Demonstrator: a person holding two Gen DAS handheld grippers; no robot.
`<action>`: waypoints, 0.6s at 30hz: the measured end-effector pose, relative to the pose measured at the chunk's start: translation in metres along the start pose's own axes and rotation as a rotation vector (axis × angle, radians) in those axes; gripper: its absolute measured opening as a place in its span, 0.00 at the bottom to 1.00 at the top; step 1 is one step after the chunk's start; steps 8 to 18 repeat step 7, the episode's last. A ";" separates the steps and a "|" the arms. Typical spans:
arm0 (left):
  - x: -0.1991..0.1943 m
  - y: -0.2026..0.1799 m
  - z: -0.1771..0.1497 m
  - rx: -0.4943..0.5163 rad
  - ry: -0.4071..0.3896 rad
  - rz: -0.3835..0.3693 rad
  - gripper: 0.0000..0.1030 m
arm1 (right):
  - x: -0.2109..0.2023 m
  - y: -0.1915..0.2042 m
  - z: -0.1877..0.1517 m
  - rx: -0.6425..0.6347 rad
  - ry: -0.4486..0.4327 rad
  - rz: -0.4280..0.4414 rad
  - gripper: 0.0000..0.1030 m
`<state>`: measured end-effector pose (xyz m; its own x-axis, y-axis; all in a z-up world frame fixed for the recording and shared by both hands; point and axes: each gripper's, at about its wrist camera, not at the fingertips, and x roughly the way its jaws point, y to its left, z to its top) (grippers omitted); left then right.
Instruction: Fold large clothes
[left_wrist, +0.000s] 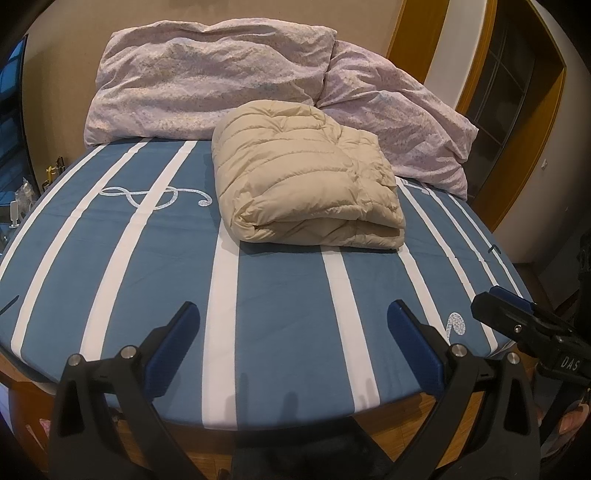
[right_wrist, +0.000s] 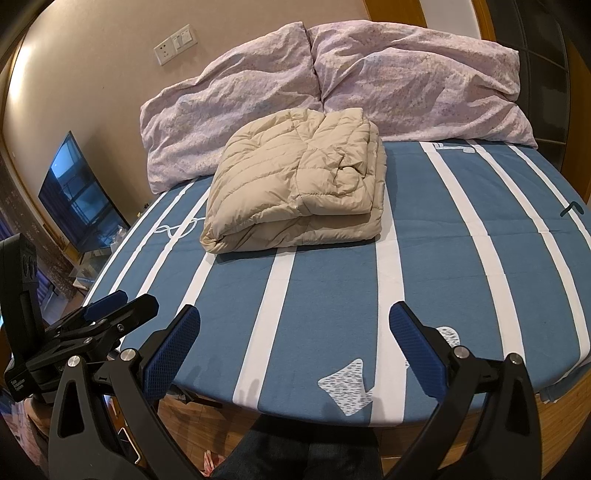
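A beige quilted down jacket (left_wrist: 306, 177) lies folded into a thick bundle on the blue and white striped bed (left_wrist: 280, 288), near the pillows. It also shows in the right wrist view (right_wrist: 295, 184). My left gripper (left_wrist: 293, 314) is open and empty, held above the bed's near edge, well short of the jacket. My right gripper (right_wrist: 295, 317) is open and empty too, beside the left one at the foot of the bed. The right gripper shows at the right edge of the left wrist view (left_wrist: 517, 317); the left gripper shows at the left of the right wrist view (right_wrist: 110, 314).
Two crumpled pink floral pillows (left_wrist: 207, 81) (left_wrist: 399, 122) lean at the head of the bed against the wall. A dark TV screen (right_wrist: 81, 195) stands left of the bed. A wooden door frame (left_wrist: 517, 110) is at the right. The bed's wooden base (right_wrist: 565, 406) is below the grippers.
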<state>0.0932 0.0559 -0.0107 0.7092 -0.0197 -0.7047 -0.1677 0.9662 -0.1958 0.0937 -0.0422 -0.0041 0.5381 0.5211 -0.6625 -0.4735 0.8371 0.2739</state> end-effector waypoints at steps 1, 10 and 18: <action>0.000 0.000 0.000 0.000 0.001 0.000 0.98 | 0.000 0.000 0.000 0.001 0.000 0.000 0.99; 0.002 -0.001 -0.001 -0.002 0.004 -0.002 0.98 | 0.000 0.000 0.000 0.000 0.001 0.001 0.99; 0.002 -0.001 -0.001 -0.002 0.004 -0.002 0.98 | 0.000 0.000 0.000 0.000 0.001 0.001 0.99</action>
